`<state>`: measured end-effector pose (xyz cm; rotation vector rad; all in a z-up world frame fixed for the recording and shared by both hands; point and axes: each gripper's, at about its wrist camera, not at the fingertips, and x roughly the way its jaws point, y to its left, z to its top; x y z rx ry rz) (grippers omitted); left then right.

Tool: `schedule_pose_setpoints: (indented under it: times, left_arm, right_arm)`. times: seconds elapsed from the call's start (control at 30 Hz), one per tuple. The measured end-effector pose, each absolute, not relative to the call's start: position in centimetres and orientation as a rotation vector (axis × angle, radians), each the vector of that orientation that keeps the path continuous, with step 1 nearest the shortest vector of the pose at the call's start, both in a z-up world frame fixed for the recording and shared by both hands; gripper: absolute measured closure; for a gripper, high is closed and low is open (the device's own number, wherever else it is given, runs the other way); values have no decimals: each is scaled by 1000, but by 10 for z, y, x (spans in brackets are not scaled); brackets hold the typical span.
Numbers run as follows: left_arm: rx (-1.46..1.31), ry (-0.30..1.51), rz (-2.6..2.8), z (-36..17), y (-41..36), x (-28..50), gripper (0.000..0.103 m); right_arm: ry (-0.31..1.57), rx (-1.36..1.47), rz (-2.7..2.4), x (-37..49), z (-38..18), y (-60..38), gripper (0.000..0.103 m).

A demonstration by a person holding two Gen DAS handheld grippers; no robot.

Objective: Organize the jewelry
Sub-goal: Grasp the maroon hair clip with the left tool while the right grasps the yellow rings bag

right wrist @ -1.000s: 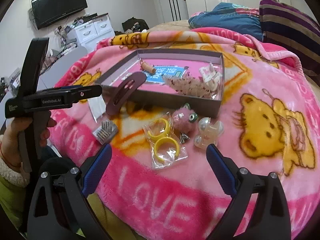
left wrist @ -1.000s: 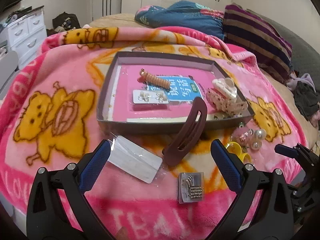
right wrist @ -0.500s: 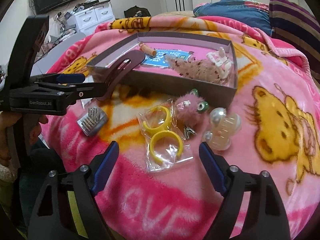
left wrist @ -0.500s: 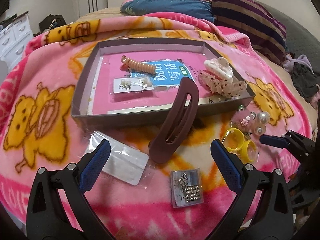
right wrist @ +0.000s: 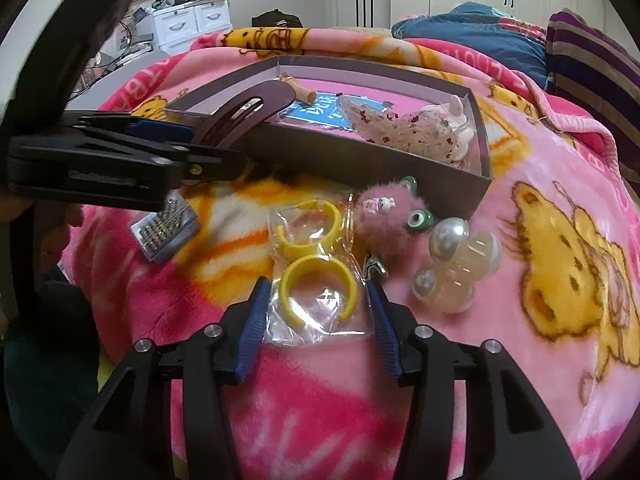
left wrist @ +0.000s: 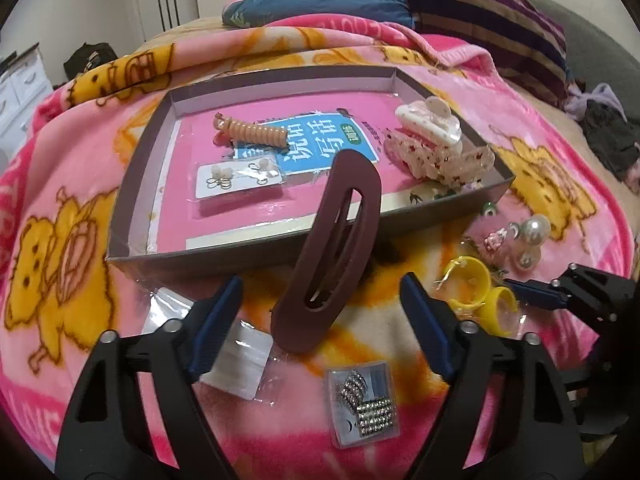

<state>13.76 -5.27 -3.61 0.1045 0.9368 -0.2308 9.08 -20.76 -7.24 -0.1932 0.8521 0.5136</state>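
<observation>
The maroon hair clip [left wrist: 332, 248] is positioned between the spread fingers of the left gripper [left wrist: 320, 312], untouched by either pad, its far end propped on the near wall of the shallow box [left wrist: 248, 258]. The left jaws are released. A bag of yellow rings [right wrist: 316, 280] is straddled by the fingers of the right gripper [right wrist: 316, 324], jaws parted and nothing clamped. Just ahead of the right gripper, a pink fuzzy clip [right wrist: 380, 216] and a pearl claw clip [right wrist: 460, 260] are seen on the blanket [right wrist: 560, 160]. A rhinestone pin packet [left wrist: 364, 400] is located just below the left fingers.
</observation>
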Motion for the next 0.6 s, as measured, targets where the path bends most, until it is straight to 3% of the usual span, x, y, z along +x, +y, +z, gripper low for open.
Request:
schedule_pose_setpoints:
  times: [0.2,0.27,0.37,0.6]
  left_arm:
    - [123,952,-227,-43,-56,142,40]
    - [119,952,-219,-44,-55,144,54]
    - [107,967,-225,-46,-54,147,65]
    - [61,938,-252,-35,-50,141,77]
  right_arm:
    - [864,-152,542,82,-67,-218,56]
    - [867,-127,552,79,-64,-222,56]
    - [865,-98,557,76,-59,-227,56]
    - [854,-51,547,73,-46,-236,56]
